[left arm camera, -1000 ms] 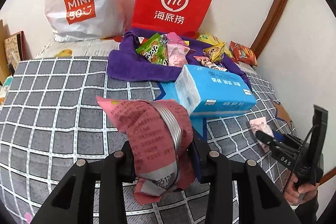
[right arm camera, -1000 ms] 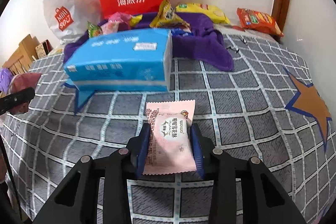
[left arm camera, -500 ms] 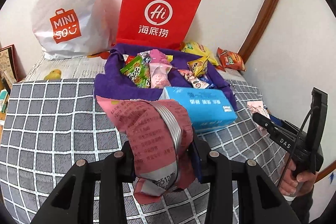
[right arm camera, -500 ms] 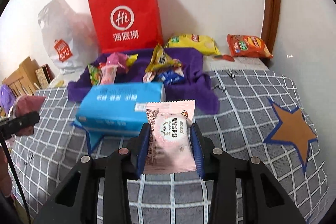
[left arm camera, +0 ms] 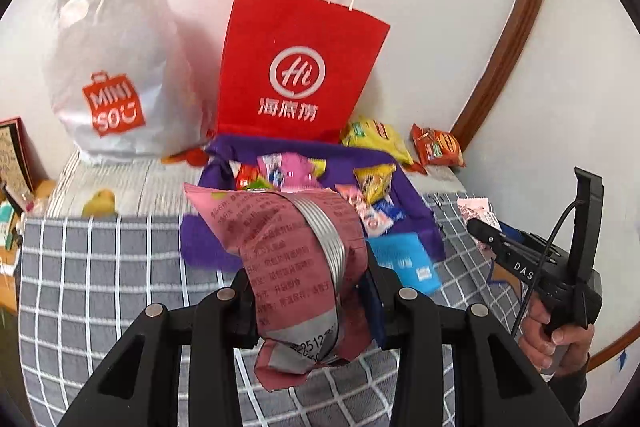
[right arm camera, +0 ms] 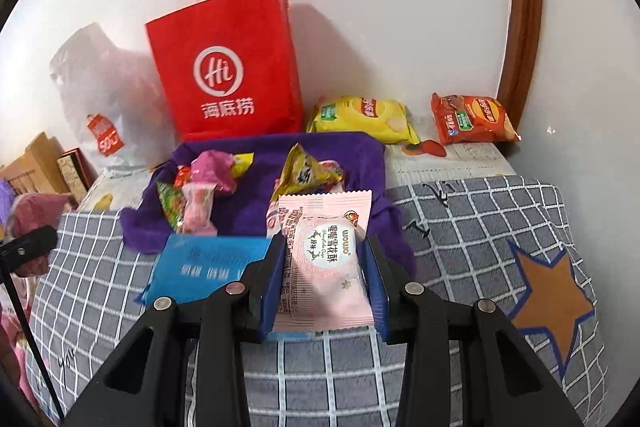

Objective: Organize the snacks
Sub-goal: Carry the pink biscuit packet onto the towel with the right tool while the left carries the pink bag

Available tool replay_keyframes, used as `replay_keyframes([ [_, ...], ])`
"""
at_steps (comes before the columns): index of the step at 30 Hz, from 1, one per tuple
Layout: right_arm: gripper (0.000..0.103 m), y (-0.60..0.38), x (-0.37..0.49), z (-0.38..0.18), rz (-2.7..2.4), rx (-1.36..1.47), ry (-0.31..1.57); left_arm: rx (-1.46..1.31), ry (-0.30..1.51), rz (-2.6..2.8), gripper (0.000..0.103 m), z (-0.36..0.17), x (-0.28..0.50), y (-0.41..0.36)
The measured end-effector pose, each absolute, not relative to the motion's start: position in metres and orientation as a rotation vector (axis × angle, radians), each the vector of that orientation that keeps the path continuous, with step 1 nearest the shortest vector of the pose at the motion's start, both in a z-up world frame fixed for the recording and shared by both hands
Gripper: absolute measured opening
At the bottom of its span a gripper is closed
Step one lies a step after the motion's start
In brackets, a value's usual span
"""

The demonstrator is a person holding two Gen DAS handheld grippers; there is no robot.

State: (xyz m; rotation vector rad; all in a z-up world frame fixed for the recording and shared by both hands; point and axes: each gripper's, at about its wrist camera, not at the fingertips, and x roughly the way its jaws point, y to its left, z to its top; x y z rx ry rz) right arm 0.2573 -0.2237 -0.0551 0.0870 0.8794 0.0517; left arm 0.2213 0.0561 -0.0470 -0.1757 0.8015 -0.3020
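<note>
My left gripper point(left arm camera: 310, 301) is shut on a dark pink snack packet point(left arm camera: 288, 267) with a silver band, held above the grey checked bed cover point(left arm camera: 100, 267). My right gripper point(right arm camera: 326, 281) is shut on a pale pink snack packet point(right arm camera: 326, 259), also held in the air. It shows in the left wrist view point(left arm camera: 520, 259) at the right, with the packet point(left arm camera: 476, 211) at its tip. Several loose snacks point(right arm camera: 248, 187) lie on a purple cloth point(right arm camera: 260, 219) beyond both grippers. A red paper bag point(right arm camera: 228, 67) stands behind the cloth.
A blue tissue pack point(right arm camera: 208, 263) lies before the cloth. A yellow crisp bag point(right arm camera: 364, 117) and a red crisp bag point(right arm camera: 472, 119) lie by the wall. A white plastic bag point(left arm camera: 116, 67) stands at the left. A brown door frame point(right arm camera: 520, 7) is at the right.
Both grippers have risen and pulled back with their packets held. The tissue pack and cloth now sit lower and smaller in both views.
</note>
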Motion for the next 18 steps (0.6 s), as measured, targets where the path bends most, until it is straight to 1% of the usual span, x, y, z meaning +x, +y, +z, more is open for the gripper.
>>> replay_keyframes([
  [13,0.038,-0.227,0.319,-0.042,0.061,0.104,0.864,-0.155,0.776,-0.259,0.037,-0.029,0.275,0.050],
  [18,0.038,-0.224,0.341,-0.038,0.087,0.105,0.849,-0.155,0.782,-0.250,0.037,-0.030,0.297,0.046],
])
